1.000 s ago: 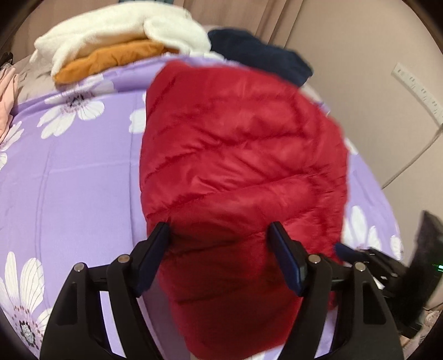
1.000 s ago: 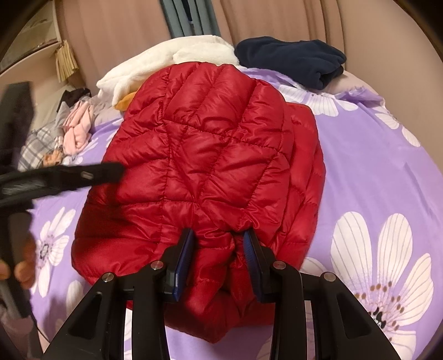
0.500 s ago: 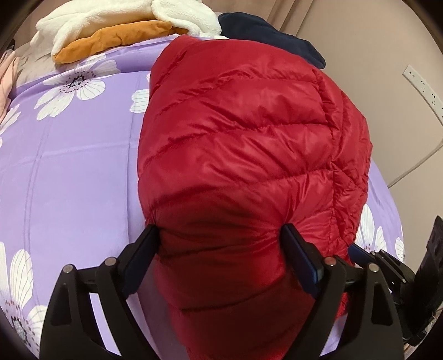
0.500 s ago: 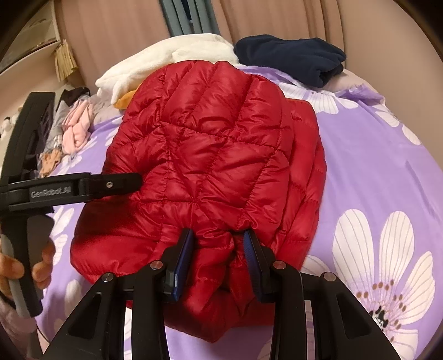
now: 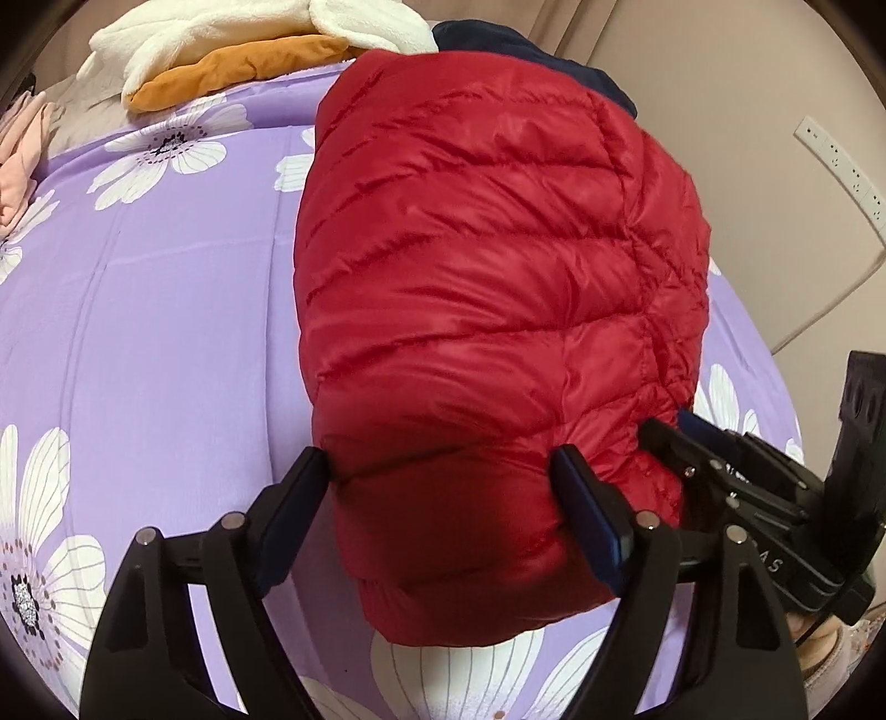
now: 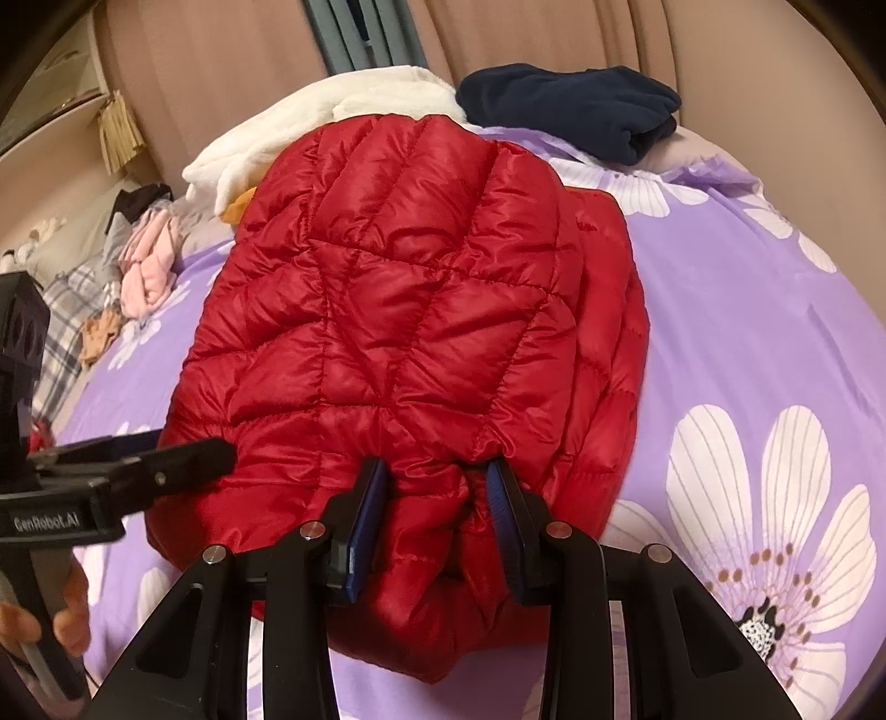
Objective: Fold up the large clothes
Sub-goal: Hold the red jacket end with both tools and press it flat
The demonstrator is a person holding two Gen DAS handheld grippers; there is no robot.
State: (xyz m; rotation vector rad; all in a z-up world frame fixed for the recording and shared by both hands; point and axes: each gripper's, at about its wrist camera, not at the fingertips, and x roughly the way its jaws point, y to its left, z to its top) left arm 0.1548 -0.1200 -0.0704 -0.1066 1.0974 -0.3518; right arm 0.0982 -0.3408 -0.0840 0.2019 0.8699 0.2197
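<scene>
red puffer jacket folded on the flowered bed, both claws at its near edge

we see the red puffer jacket point(image 6: 410, 332) lying folded in a thick bundle on the purple bedspread point(image 6: 764, 310) with white flowers. our right gripper point(image 6: 437, 520) is clamped on a bunched fold at the jacket's near edge; the blue pads press into the fabric and pinch it into a ridge between narrow jaws. our left gripper point(image 5: 443, 498) straddles a wide part of the same near edge. its jaws stand far apart and have just been closing in a little, with the padded bulk of the jacket between them; the fingers point(image 5: 587, 515) touch the fabric on both sides, but we cannot tell whether they truly squeeze it.

in the right wrist view the left gripper comes in from the left, just beside the jacket's side, with fingertips of a hand point(image 6: 72, 609) on its handle. beyond the jacket lie a white fleece point(image 5: 232, 33) over an orange garment point(image 5: 232, 66), and a folded navy garment point(image 6: 576, 105). pink clothes point(image 6: 144, 266) sit at the far left.
</scene>
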